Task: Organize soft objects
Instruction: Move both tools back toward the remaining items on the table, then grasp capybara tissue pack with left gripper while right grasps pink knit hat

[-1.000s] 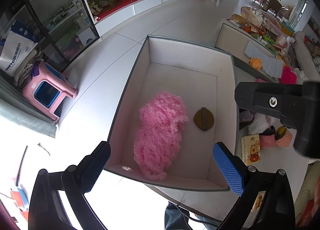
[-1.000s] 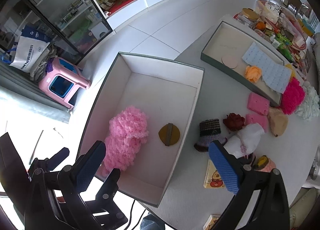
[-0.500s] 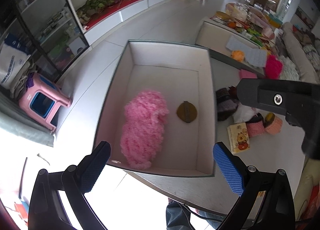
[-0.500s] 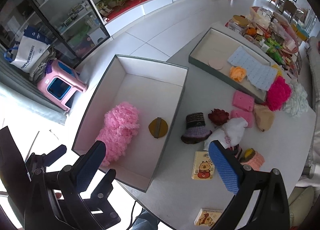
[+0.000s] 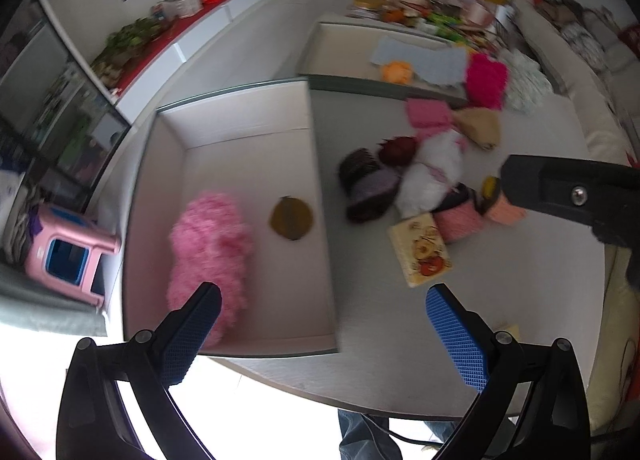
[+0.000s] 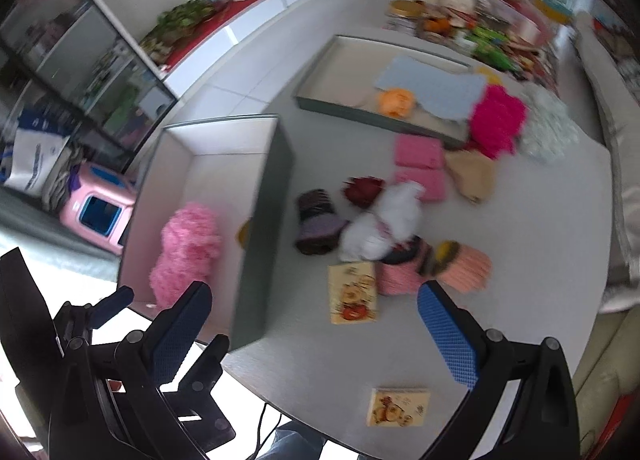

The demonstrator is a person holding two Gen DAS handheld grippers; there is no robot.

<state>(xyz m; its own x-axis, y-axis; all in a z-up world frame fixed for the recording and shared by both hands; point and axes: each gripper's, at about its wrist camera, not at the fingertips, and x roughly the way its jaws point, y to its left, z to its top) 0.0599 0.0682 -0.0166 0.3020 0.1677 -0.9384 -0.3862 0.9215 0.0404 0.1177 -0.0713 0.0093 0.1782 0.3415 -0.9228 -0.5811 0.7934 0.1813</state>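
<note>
One pink fluffy piece (image 5: 210,248) lengthwise in box (image 5: 240,120)

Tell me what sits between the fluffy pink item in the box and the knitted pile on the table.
Between the fluffy pink item and the knitted pile: a round olive-brown disc, then the box wall, clearest in the left wrist view.

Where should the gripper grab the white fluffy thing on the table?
Probably across the narrow middle of the white fluffy thing, where a pink string seems to cinch it. Come from above with the right gripper, which is open; neighbours press in on most sides, a dark red piece and knitted pieces, so a sideways approach would bump them.
</note>
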